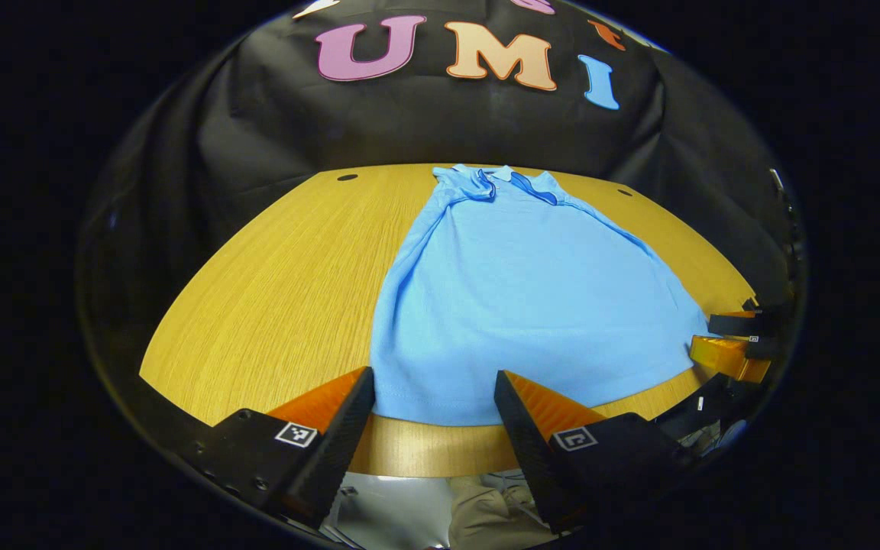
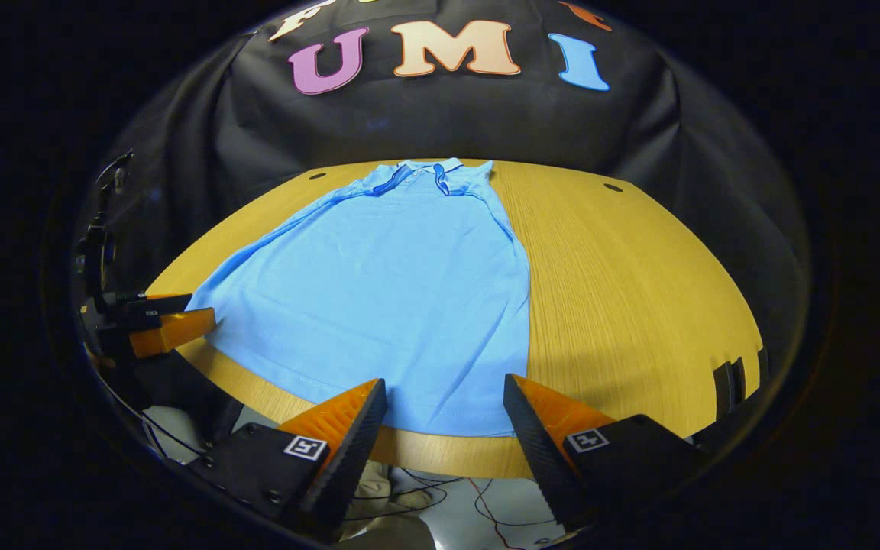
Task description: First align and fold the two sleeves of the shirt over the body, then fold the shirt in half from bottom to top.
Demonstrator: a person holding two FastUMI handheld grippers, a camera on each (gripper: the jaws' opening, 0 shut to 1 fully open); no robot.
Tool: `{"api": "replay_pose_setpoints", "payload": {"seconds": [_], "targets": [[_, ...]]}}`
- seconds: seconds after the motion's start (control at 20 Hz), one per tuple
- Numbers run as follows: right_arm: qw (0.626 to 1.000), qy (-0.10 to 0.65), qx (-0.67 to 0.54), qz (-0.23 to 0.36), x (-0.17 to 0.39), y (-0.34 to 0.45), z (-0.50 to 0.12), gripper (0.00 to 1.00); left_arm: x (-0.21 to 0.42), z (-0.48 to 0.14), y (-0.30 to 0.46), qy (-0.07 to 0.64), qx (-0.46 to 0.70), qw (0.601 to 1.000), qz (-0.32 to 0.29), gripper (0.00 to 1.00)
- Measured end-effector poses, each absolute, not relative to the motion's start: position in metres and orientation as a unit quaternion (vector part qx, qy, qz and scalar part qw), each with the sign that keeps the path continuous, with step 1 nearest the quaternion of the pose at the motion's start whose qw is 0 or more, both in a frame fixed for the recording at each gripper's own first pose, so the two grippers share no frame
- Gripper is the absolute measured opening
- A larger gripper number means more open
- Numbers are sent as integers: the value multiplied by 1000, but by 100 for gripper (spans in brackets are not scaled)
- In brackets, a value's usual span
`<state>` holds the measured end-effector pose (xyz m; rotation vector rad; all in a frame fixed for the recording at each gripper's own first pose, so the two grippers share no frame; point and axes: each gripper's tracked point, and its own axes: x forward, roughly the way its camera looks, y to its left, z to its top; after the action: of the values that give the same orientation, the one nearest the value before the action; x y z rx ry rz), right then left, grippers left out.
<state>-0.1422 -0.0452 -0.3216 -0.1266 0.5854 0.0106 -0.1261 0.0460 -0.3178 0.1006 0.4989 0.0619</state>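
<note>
Now | my left gripper (image 1: 434, 389) released at the polo shirt (image 1: 516, 305) hem | right gripper (image 2: 444, 397) released likewise | sleeves folded in | shirt flat on bench (image 1: 279, 290).

Cloth on wood, matt all round
Shirt (image 1: 520, 305): soft knit cloth, matt, stitched hem. Table (image 1: 287, 298): wood-grain top, satin sheen, lighter rounded front edge. Wall (image 1: 440, 122): matt creased cloth.

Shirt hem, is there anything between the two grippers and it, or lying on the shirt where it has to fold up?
Nothing visible. The left gripper and right gripper face the shirt hem openly; its top is bare.
</note>
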Motion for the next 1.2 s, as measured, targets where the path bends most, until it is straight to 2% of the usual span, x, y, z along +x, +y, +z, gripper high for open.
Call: {"api": "replay_pose_setpoints", "payload": {"seconds": [0.05,0.1,0.15,0.2,0.25,0.3,0.35,0.4,0.45,0.55,0.8,1.2], "targets": [[956,287,-62,10,-143,-44,-322,89,-126,-319,43,245,52,968,29,96],[957,284,-61,17,-144,-40,-322,91,-125,-319,41,241,49,969,26,94],[957,282,-60,28,-144,-35,-323,84,-125,-318,38,238,48,970,24,90],[957,281,-59,35,-144,-31,-325,69,-125,-319,32,236,45,971,17,78],[957,282,-56,44,-145,-26,-325,58,-124,-319,27,235,44,971,11,69],[956,286,-50,48,-145,-23,-326,45,-124,-319,22,234,38,971,5,49],[956,285,-43,50,-144,-22,-327,35,-122,-321,17,233,23,972,0,40],[956,286,-37,46,-144,-21,-326,23,-121,-320,16,233,19,972,0,12],[956,288,-36,45,-144,-21,-326,14,-121,-320,16,236,17,971,-2,5],[955,291,-39,44,-143,-21,-325,11,-119,-320,17,244,11,970,-6,0],[957,287,-33,34,-130,-17,-316,11,-113,-311,20,269,14,963,-16,0],[974,227,-16,13,-71,-16,-243,11,-51,-225,24,211,-20,976,-45,0]]}}
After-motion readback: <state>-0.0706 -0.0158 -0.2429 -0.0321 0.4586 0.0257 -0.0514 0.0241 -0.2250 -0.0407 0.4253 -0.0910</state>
